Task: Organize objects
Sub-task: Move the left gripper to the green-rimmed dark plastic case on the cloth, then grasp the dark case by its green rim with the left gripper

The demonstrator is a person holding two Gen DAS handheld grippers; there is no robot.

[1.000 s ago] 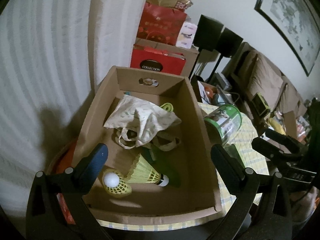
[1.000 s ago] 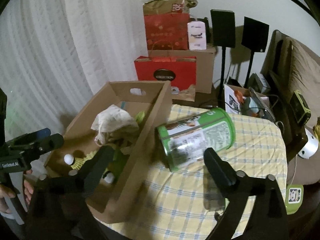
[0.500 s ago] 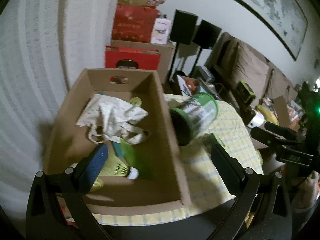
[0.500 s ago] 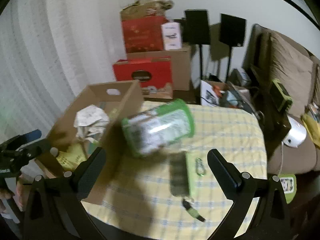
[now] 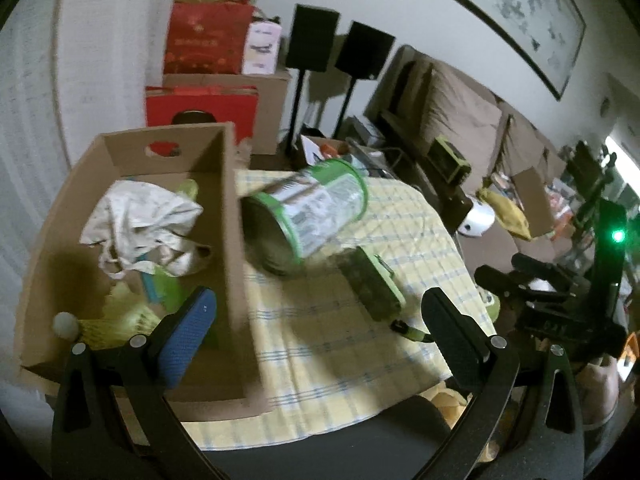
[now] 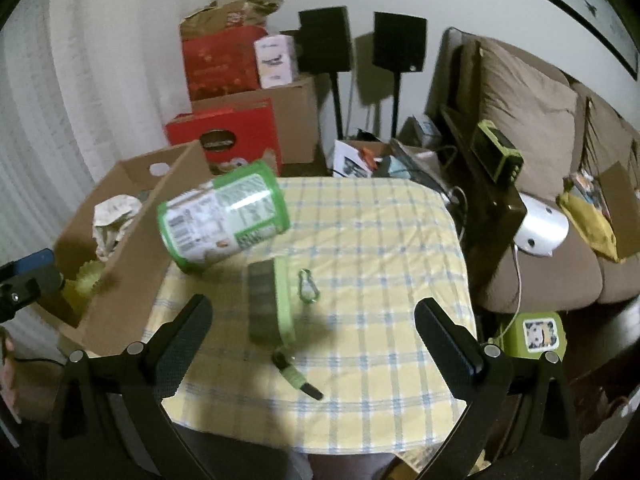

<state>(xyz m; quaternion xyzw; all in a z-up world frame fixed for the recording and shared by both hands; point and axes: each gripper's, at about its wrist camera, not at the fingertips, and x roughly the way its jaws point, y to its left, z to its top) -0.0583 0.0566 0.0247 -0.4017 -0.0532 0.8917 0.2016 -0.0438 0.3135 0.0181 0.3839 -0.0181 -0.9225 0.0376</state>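
An open cardboard box stands on the left of the table. It holds a crumpled cloth bag, yellow shuttlecocks and green items. A green-rimmed can lies on its side against the box's right wall. A dark pouch with a green edge, a green carabiner and a green strap lie on the checked cloth. My left gripper is open and empty over the box's right wall. My right gripper is open and empty above the pouch.
The yellow checked tablecloth covers a round table. Red and brown boxes and two speakers on stands stand behind it. A brown sofa with clutter is at the right.
Both grippers have swung to the right and pulled back, away from the box. The pouch, carabiner and strap have come into view. Both stay open.
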